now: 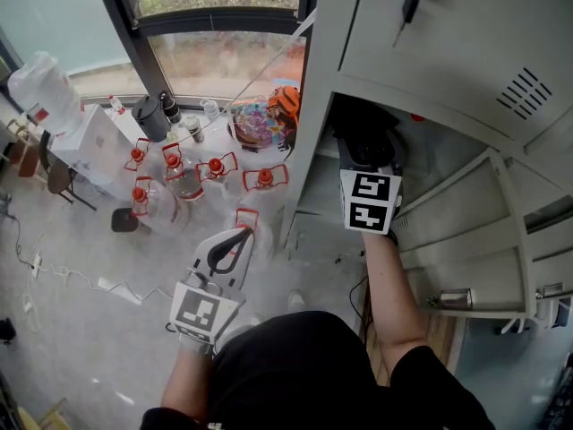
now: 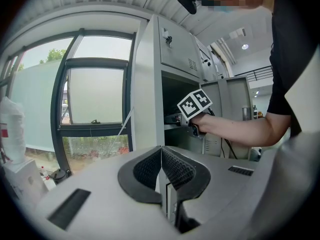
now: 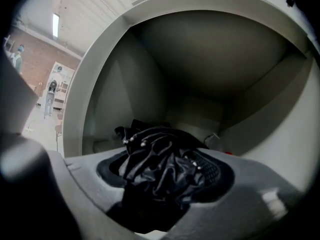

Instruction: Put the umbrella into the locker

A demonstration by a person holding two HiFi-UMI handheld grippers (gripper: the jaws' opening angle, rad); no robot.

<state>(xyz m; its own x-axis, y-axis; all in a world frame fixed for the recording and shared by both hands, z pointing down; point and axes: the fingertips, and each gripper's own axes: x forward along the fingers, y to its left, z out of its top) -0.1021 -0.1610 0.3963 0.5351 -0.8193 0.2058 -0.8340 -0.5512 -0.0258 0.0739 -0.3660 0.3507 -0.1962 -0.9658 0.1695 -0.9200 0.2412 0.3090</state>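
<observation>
The umbrella point(image 3: 155, 154) is black and folded, its cloth bunched in loose glossy pleats with small pale rib tips showing along the folds. It lies just inside the mouth of an open compartment of the grey metal locker point(image 1: 320, 88), its near end between the jaws of the right gripper point(image 3: 165, 181). Those jaws stand spread wide. The cloth fills most of the gap and lies against the dark ribbed pads point(image 3: 216, 170), but part of the right-hand pad shows bare, so it does not look clamped. Beyond the umbrella the compartment's plain grey walls and back panel are visible.

In the head view the person's right arm reaches into that compartment, the marker cube point(image 1: 370, 201) at its opening. The left gripper point(image 2: 161, 171) hangs low and well apart from the locker, over the floor, its jaws pressed together with nothing between them.

Above the open compartment a shut locker door point(image 1: 448, 52) has a key point(image 1: 409, 5) hanging from its lock and a small vent. To the right, a door point(image 1: 466, 240) stands swung open, showing its ribbed inner face.

The floor point(image 1: 81, 240) is pale and speckled, with a white cable point(image 1: 89, 280) trailing across it. Clear water bottles with red caps point(image 1: 183, 182) cluster near a dark-framed window point(image 1: 224, 61), and a white water dispenser point(image 1: 54, 106) stands at the far left.
</observation>
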